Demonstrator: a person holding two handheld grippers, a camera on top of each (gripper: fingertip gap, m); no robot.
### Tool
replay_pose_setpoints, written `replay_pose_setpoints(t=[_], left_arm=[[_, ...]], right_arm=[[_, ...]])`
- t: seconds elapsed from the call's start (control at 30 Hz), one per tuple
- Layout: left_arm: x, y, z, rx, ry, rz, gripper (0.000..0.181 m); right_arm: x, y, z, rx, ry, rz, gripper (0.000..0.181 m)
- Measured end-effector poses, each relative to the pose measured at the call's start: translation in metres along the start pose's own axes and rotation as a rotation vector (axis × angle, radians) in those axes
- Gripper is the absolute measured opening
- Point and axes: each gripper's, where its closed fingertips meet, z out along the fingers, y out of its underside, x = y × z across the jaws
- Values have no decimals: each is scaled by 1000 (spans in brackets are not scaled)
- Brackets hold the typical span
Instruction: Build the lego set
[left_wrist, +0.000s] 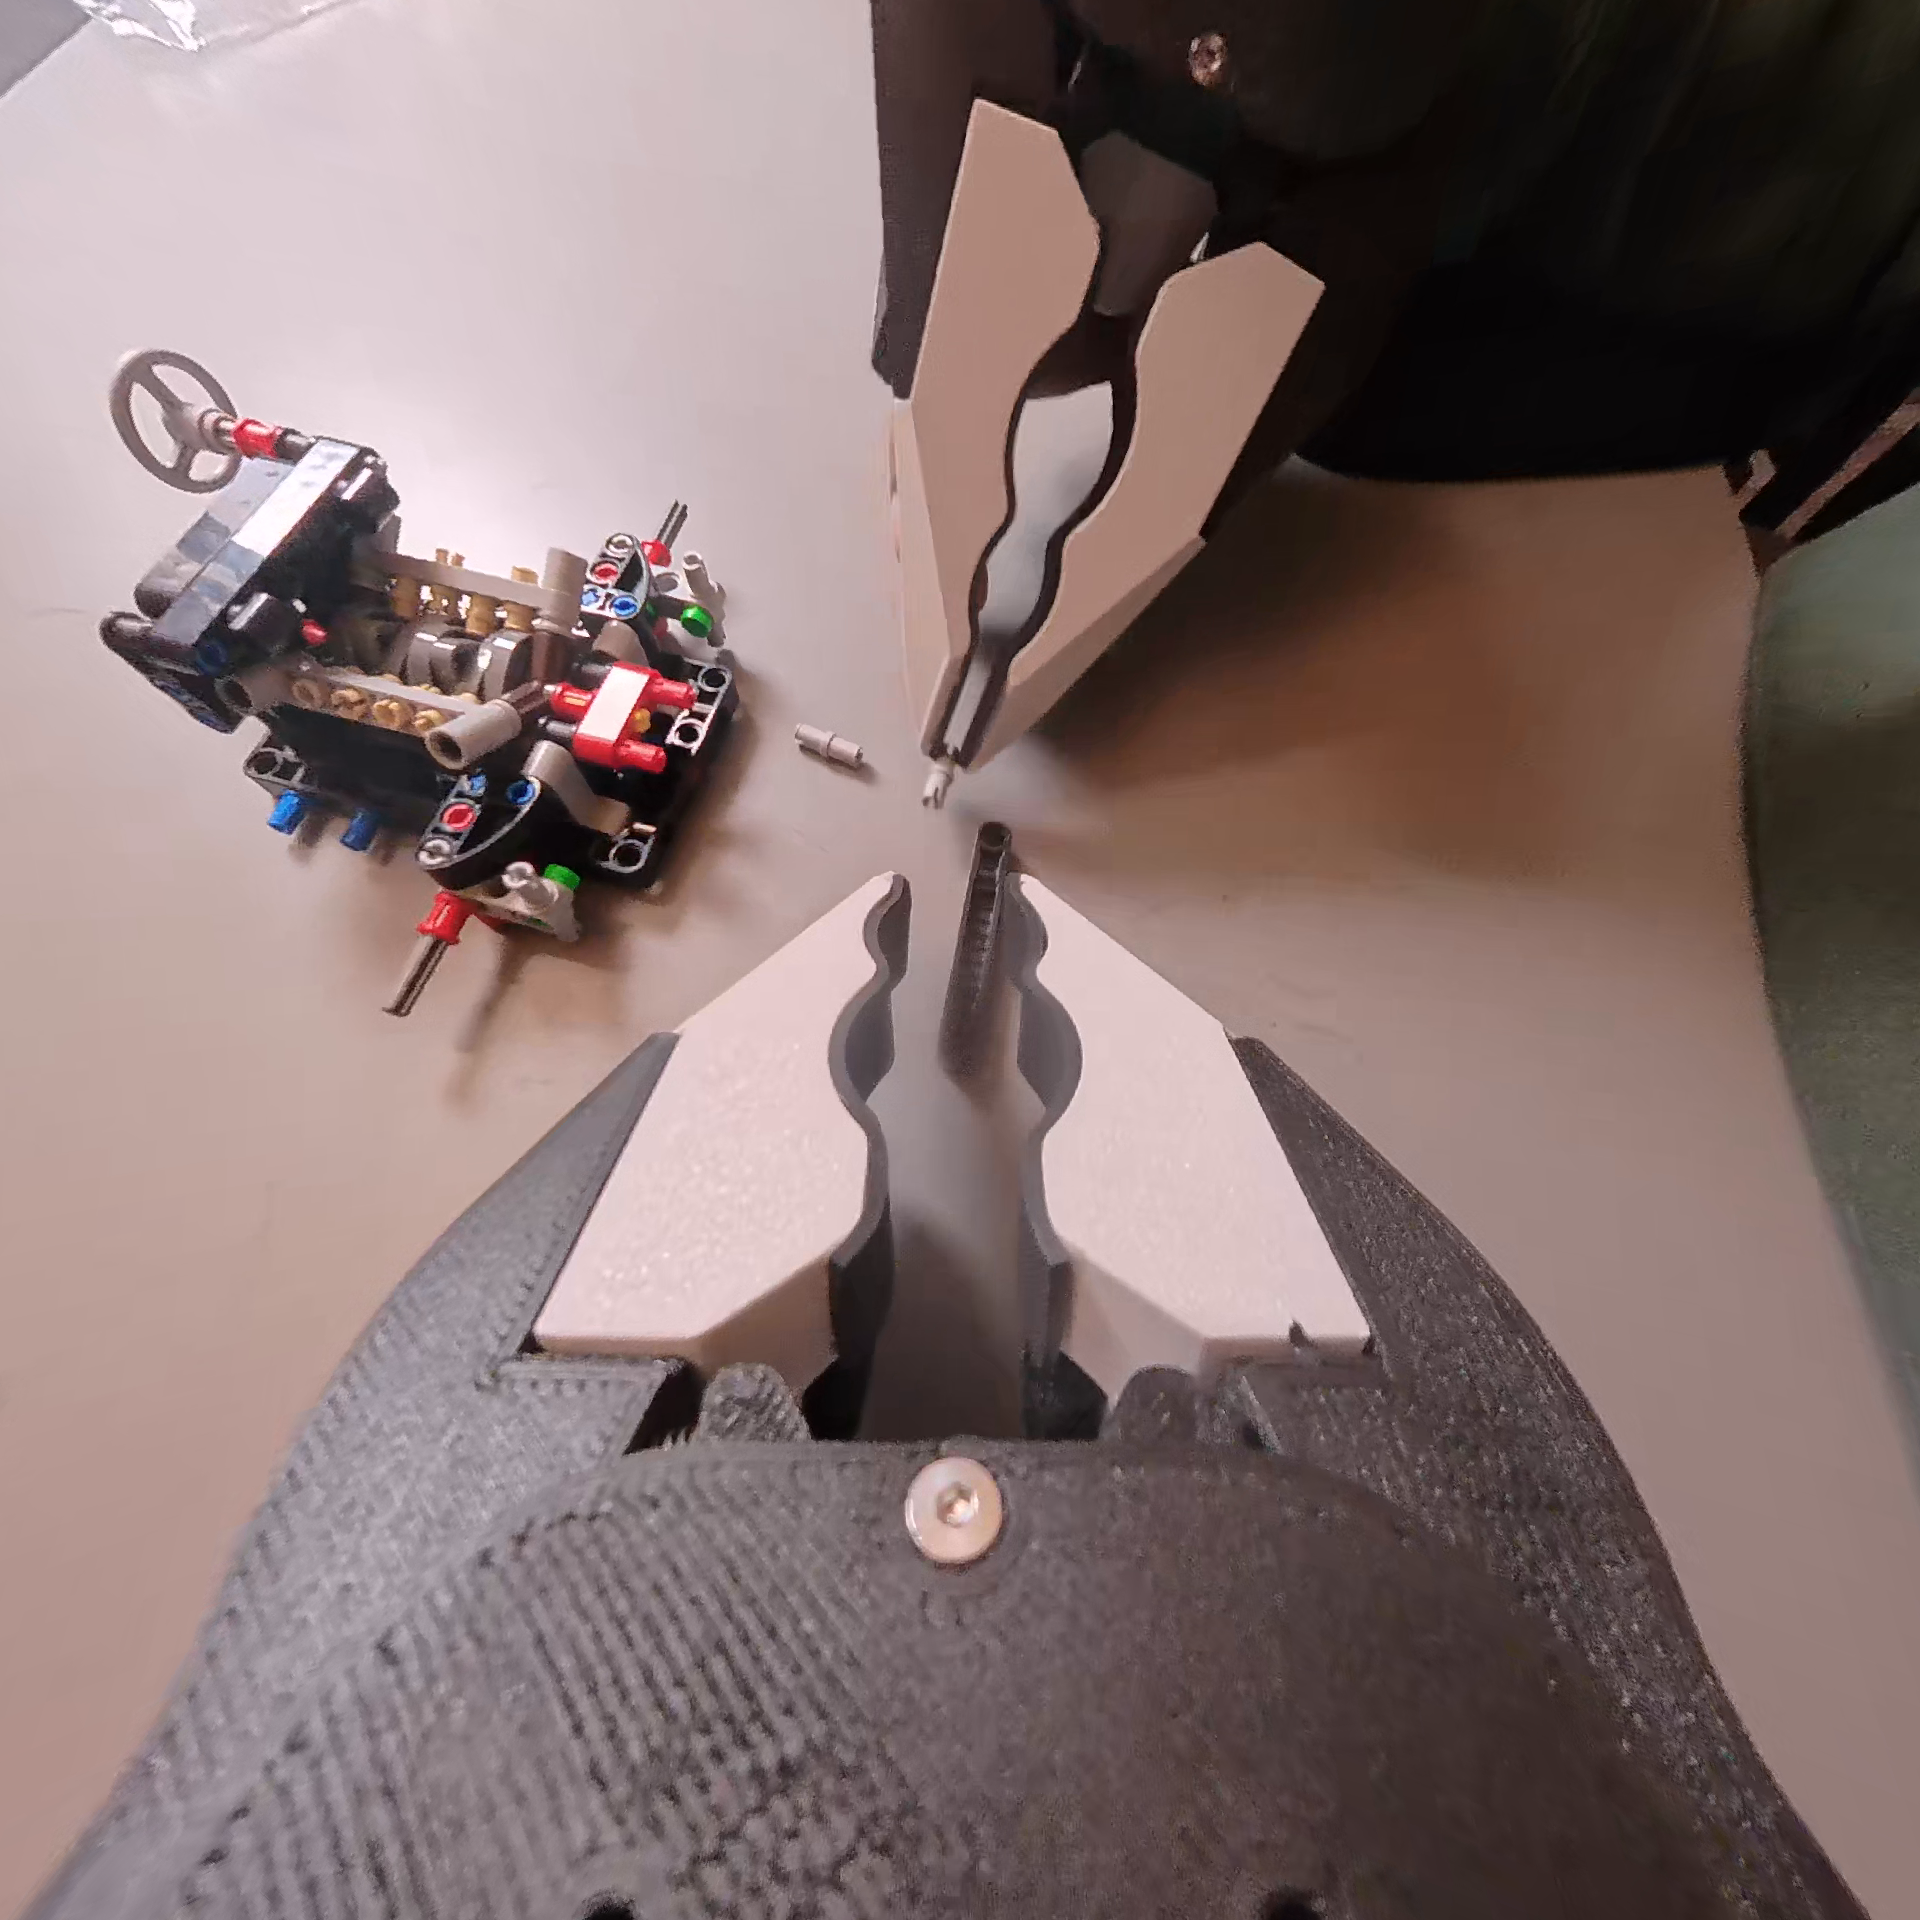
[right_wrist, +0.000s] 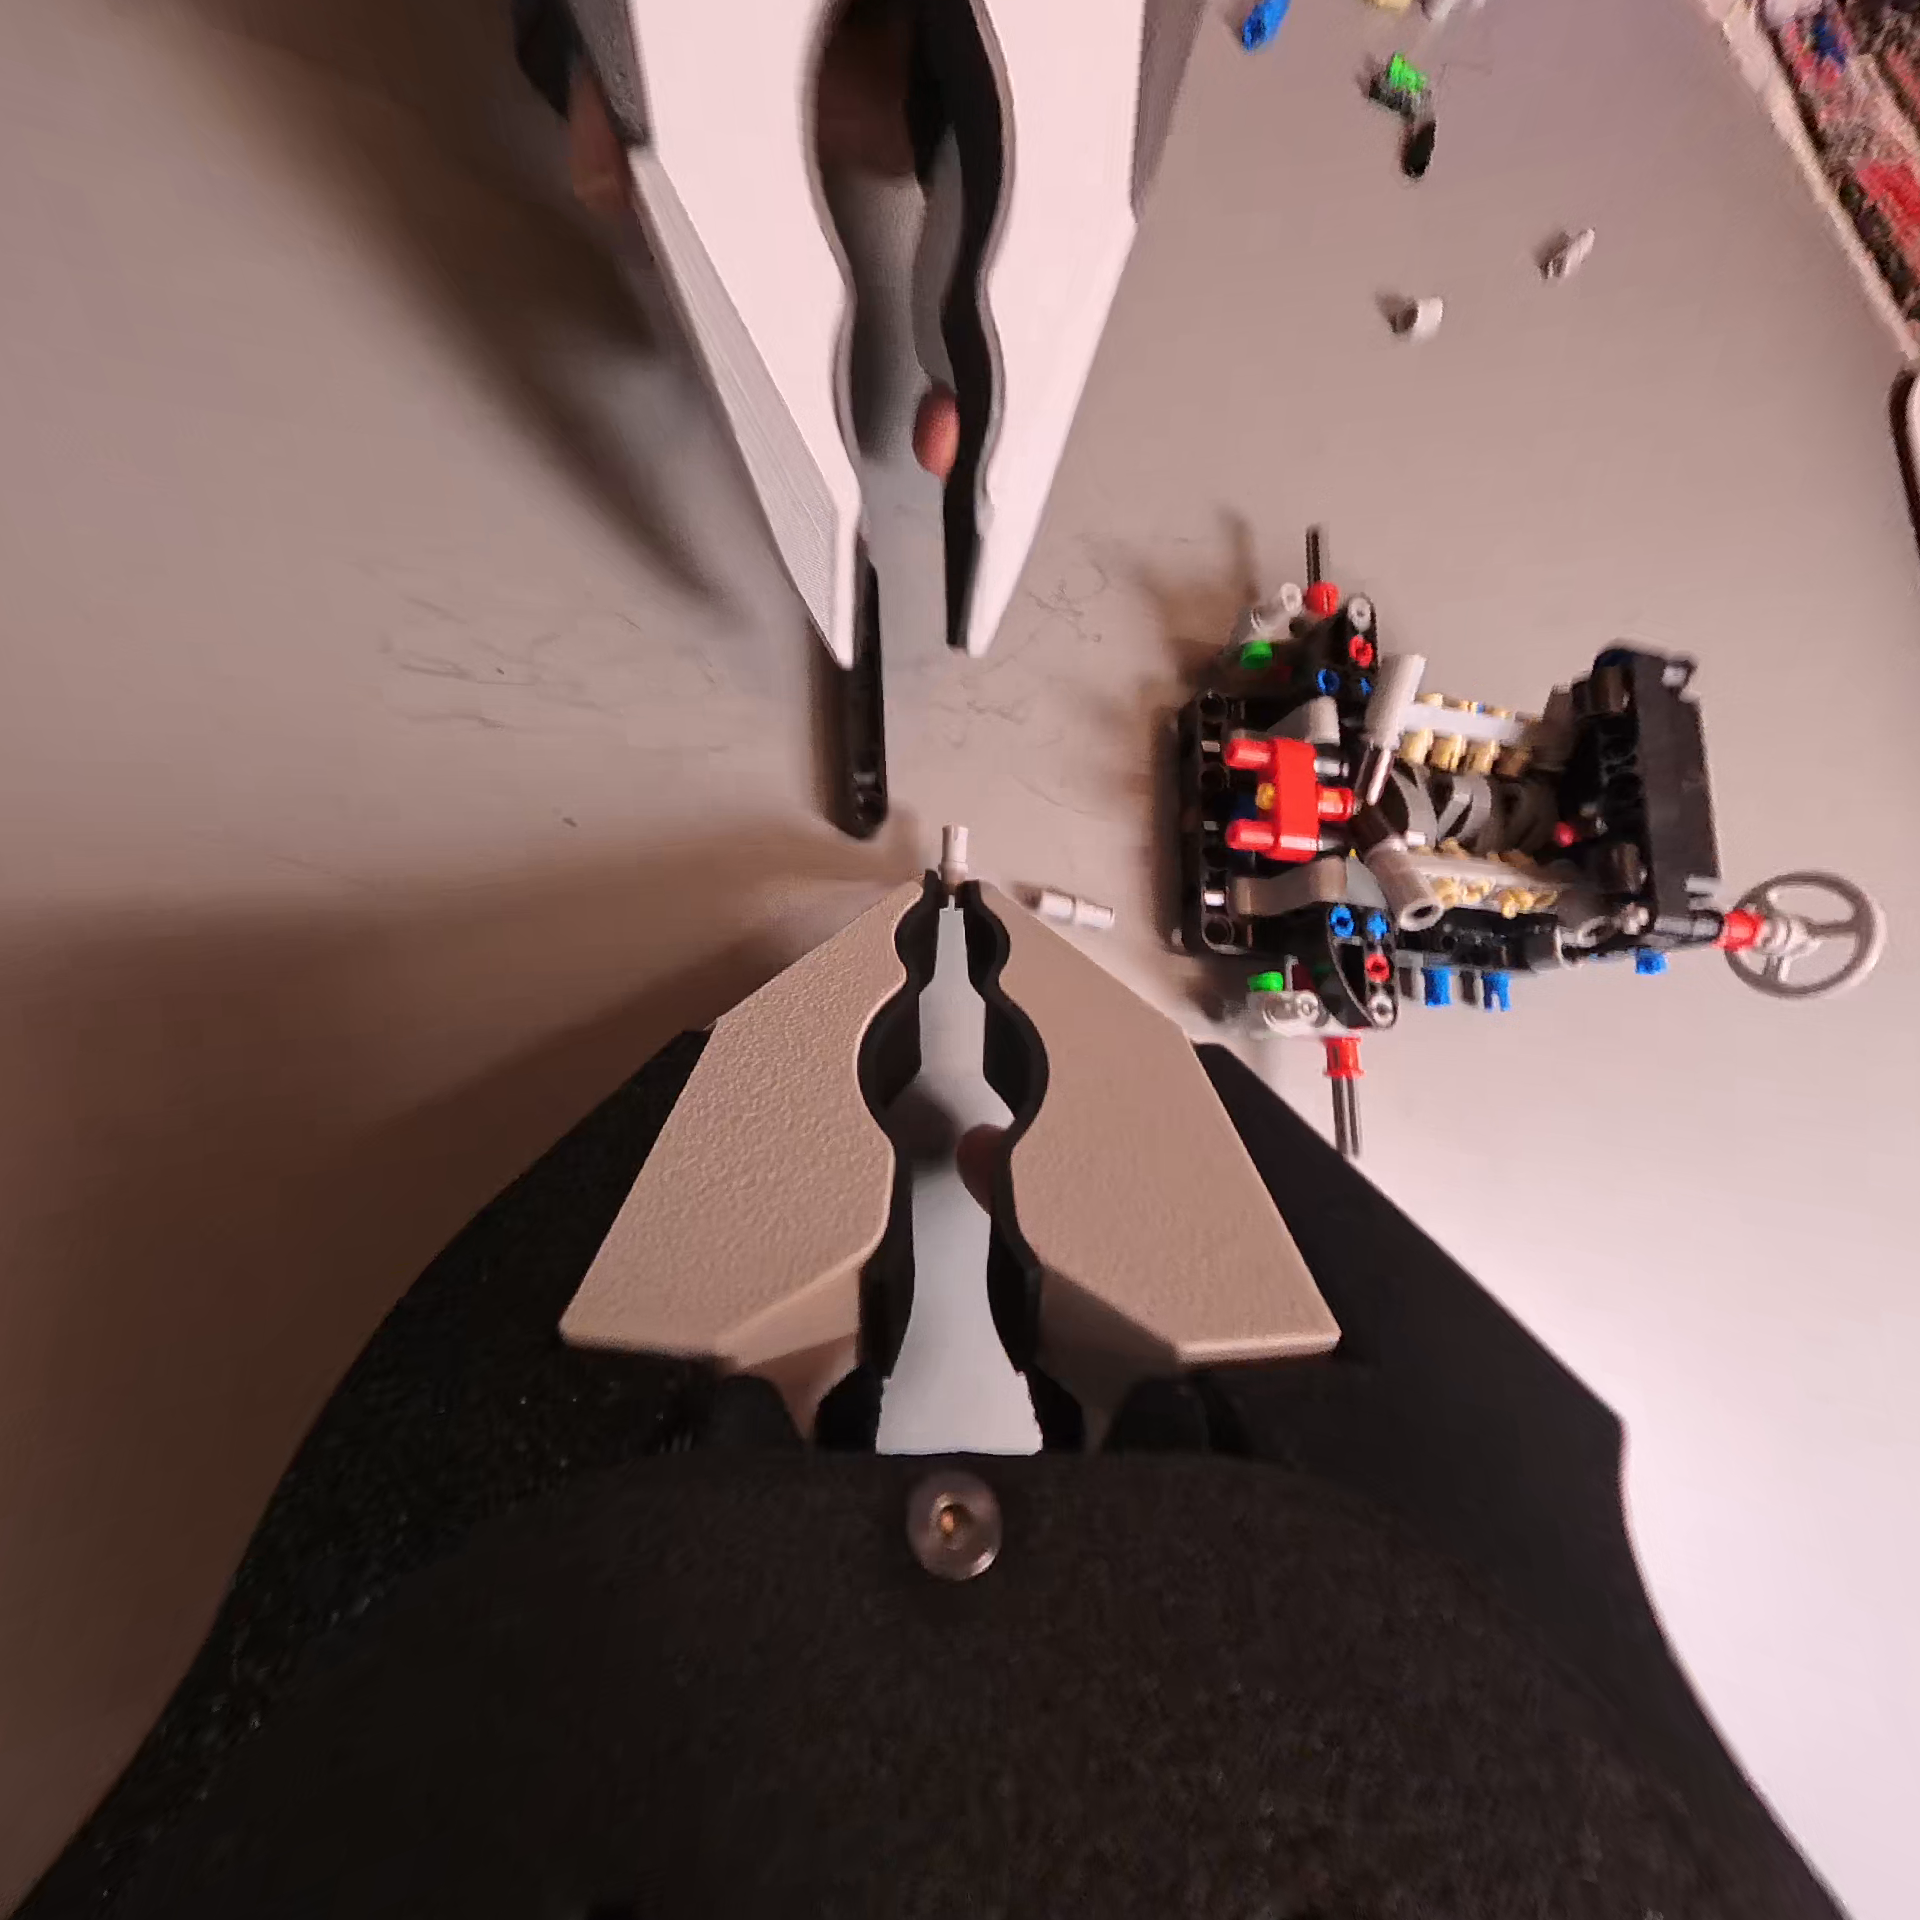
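Note:
My left gripper (left_wrist: 961, 883) is shut on a black lego beam (left_wrist: 982, 935) that sticks out past its tips. It also shows in the right wrist view (right_wrist: 904, 649), with the beam (right_wrist: 858, 758). My right gripper (right_wrist: 948, 888) is shut on a small light grey pin (right_wrist: 952, 844). In the left wrist view the right gripper (left_wrist: 961, 743) points the pin (left_wrist: 937, 787) at the beam's end, a small gap apart. The partly built lego vehicle (left_wrist: 416, 686) with a grey steering wheel (left_wrist: 171, 416) lies on the table to one side, also in the right wrist view (right_wrist: 1455, 821).
A loose grey pin (left_wrist: 829, 745) lies on the table between the vehicle and the grippers. Several loose pieces (right_wrist: 1410, 315) lie farther off. The beige table (left_wrist: 1351, 935) ends at a curved edge with green floor (left_wrist: 1839, 831) beyond. A clear plastic bag (left_wrist: 208, 16) lies at a far corner. The left gripper's tips are roughly 4 centimeters from the right gripper's.

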Motion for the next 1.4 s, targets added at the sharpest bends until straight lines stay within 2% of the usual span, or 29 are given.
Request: replay_pose_setpoints(t=[0.2, 0.47, 0.53, 0.7, 0.83, 1.03, 1.4], left_arm=[[13, -14, 0, 77, 124, -155, 16], [22, -13, 1, 72, 178, -158, 3], [23, -18, -2, 99, 203, -170, 3], [29, -38, -16, 242, 277, -180, 3], [25, -50, -25, 324, 257, -156, 3], [29, -55, -28, 357, 250, -114, 3], [27, -55, -27, 351, 207, -87, 4]], right_arm=[[-12, -31, -11, 113, 23, -123, 3], [-22, -38, -13, 127, 8, -167, 3], [-21, -44, -18, 177, -6, -136, 2], [-18, -69, -42, 413, -92, 16, 0], [-12, -71, -50, 477, -135, 104, 13], [-14, -79, -52, 524, -172, 147, 7], [-12, -77, -48, 507, -190, 188, 4]])
